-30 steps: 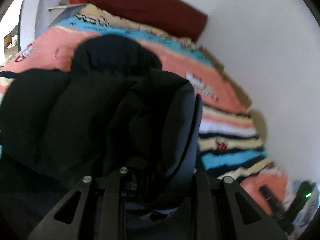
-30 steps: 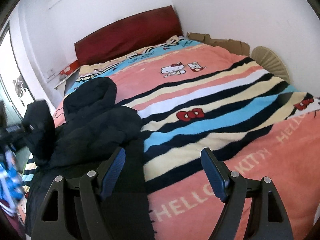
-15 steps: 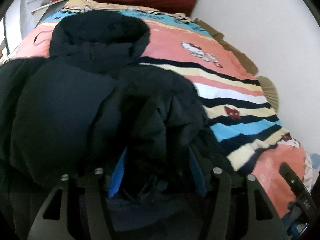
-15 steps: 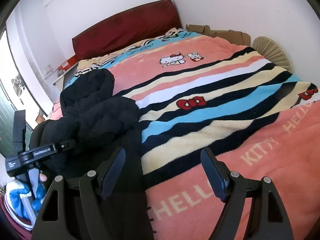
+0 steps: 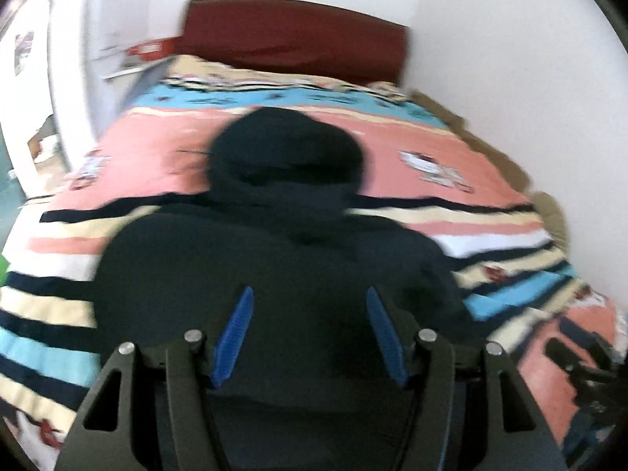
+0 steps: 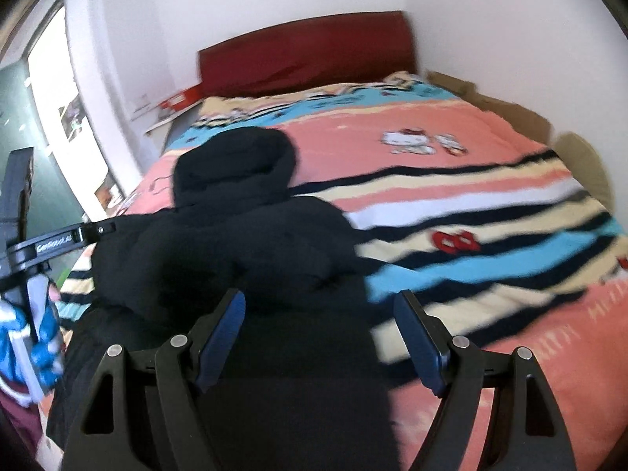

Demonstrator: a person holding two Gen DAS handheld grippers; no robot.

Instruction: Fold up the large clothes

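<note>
A black hooded puffer jacket (image 5: 274,259) lies on the striped bed, hood (image 5: 286,153) towards the headboard. It also shows in the right wrist view (image 6: 243,247), with its hood (image 6: 235,165) at the far end. My left gripper (image 5: 308,329) is open and empty, above the jacket's lower body. My right gripper (image 6: 320,337) is open and empty, above the jacket's near right edge. The left gripper's body (image 6: 43,243) shows at the left edge of the right wrist view.
The bed carries a pink, blue, cream and black striped blanket (image 6: 490,204). A dark red headboard (image 5: 294,39) stands at the far end against the white wall. Cardboard (image 6: 510,110) lines the bed's right side. A bedside shelf (image 6: 168,114) is at the far left.
My left gripper let go of the jacket fabric and opened, then drew back and up. The jacket now lies flatter. My right gripper shifted left over the jacket.
</note>
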